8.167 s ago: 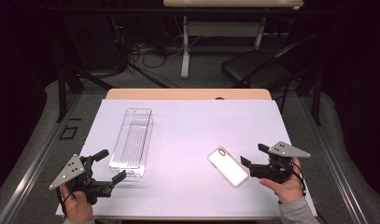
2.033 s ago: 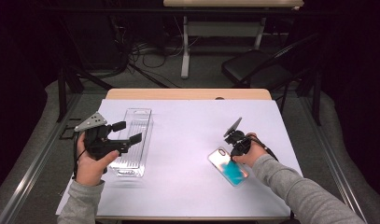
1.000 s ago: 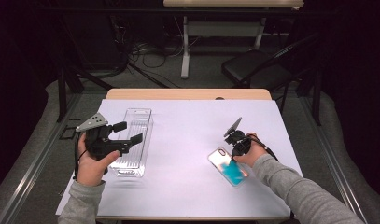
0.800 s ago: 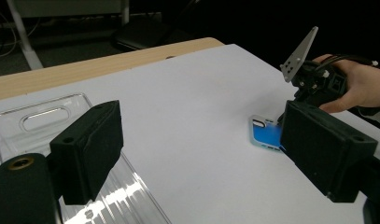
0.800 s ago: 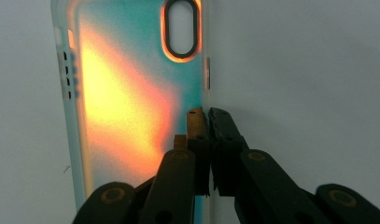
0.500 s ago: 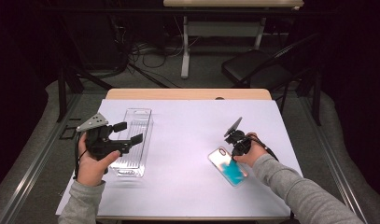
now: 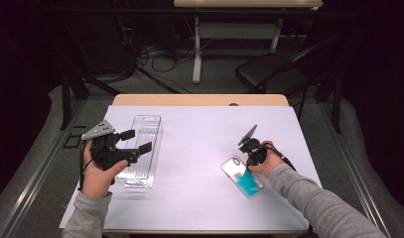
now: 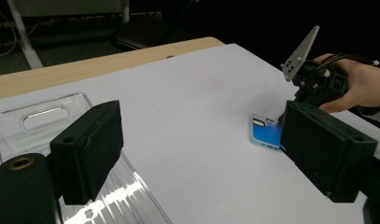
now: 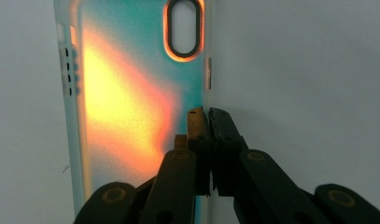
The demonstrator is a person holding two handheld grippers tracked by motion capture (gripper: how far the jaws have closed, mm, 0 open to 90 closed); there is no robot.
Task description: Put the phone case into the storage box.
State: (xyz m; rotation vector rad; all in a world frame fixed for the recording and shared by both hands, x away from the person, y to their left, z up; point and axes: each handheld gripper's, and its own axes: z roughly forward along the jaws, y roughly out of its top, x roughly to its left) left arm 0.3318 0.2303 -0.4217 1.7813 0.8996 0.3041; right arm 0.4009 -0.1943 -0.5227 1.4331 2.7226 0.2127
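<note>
At the left of the high view, the left gripper (image 7: pixel 135 141) hovers with its blocky black jaws spread wide and nothing between them, above a clear plastic tray (image 7: pixel 140 151). The tray is long and rectangular, ribbed and glossy, with a slot-shaped handle hole at its far end, and it lies flat on the table. In the left gripper view the jaw pads look matte and rubbery. Toward the right lies the phone case (image 7: pixel 241 176), a thin translucent shell with rounded corners and an oval camera cut-out; it gleams blue from above and orange and teal in the right gripper view. The right gripper (image 9: pixel 207 116) has its jaws pinched together on the case's side rim. The table (image 7: pixel 199 124) has a smooth, pale lilac-white cover, with bare wood showing along its far edge. Beyond it the room is dark, with a grey floor, a black chair (image 7: pixel 269 74), tangled cables (image 7: pixel 155 54) and a white desk leg (image 7: pixel 195 52).
</note>
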